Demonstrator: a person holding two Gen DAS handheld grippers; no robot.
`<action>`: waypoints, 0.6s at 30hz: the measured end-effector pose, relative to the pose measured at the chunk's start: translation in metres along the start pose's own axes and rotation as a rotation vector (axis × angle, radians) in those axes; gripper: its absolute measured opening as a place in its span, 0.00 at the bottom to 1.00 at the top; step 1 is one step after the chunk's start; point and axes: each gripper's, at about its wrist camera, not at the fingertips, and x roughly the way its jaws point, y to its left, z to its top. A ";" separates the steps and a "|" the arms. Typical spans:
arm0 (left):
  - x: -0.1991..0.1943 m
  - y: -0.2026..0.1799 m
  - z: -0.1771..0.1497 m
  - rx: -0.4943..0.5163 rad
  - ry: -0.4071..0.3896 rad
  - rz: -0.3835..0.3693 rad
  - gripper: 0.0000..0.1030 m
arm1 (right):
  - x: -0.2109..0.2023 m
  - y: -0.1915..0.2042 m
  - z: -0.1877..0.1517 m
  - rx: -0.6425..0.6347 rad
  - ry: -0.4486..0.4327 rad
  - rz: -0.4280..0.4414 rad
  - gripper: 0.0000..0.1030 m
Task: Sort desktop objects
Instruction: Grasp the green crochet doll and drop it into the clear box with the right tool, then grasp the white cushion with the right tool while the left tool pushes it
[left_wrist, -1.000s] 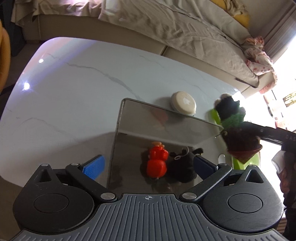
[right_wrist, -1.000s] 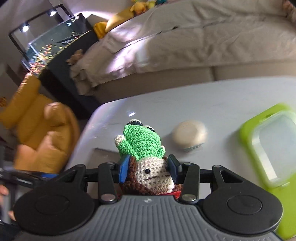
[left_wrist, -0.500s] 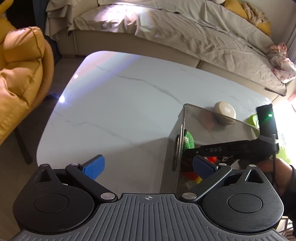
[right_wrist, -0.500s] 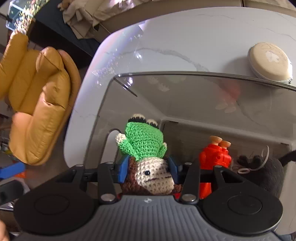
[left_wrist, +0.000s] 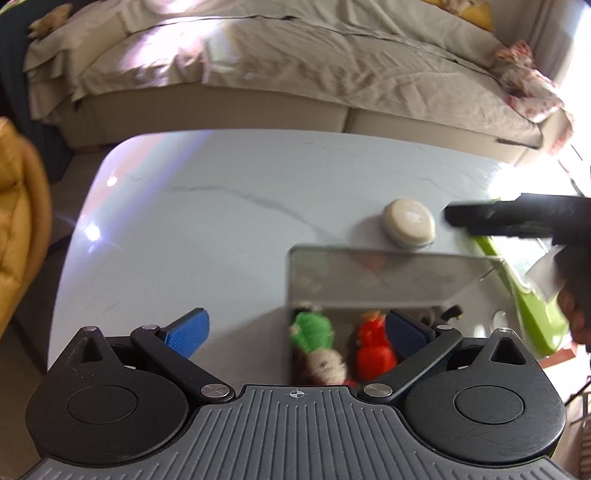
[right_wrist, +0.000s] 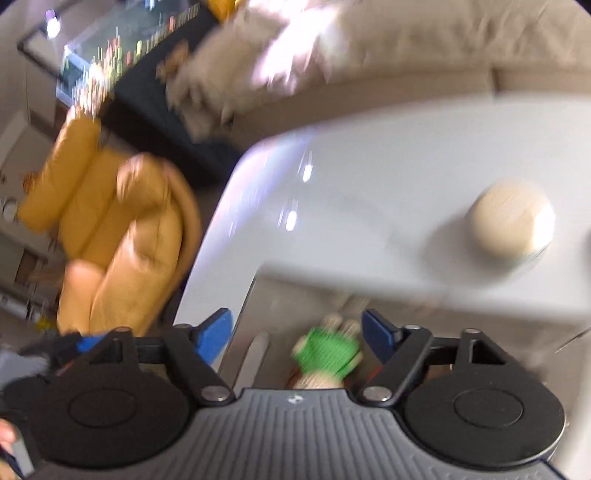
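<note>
Both grippers hang over the white marble desk, and the doll lies down in the clear box, against its left wall. It is a crocheted figure: bright green knit on top, a cream face below, a brown edge around that, all a bit blurred in the left view. Beside it to the right sits a red toy, with something dark at the far right of the box, too hidden to name. The left gripper has its blue fingers spread wide, nothing between them, one over bare desk and the other over the box. The right gripper is spread wide too, its blue fingers apart; the doll shows below between them, not touched by either pad, green top with two pale bumps at its upper end. That view is heavily smeared. A round cream puck rests on the desk just beyond the box's far rim, and a lime-green lid lies to the right of the box. In the left view the right gripper shows as a dark bar above the lid, near the puck. Behind the desk runs a sofa under a beige cover, and a mustard armchair stands off the desk's left end.
</note>
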 end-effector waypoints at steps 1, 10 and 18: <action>0.007 -0.009 0.015 0.026 0.001 -0.020 1.00 | -0.013 -0.015 0.010 0.008 -0.031 -0.025 0.89; 0.174 -0.071 0.138 0.167 0.347 -0.433 1.00 | -0.007 -0.166 0.040 0.141 0.016 -0.078 0.89; 0.311 -0.082 0.168 0.079 0.493 -0.368 1.00 | 0.062 -0.240 0.031 0.329 0.074 0.086 0.88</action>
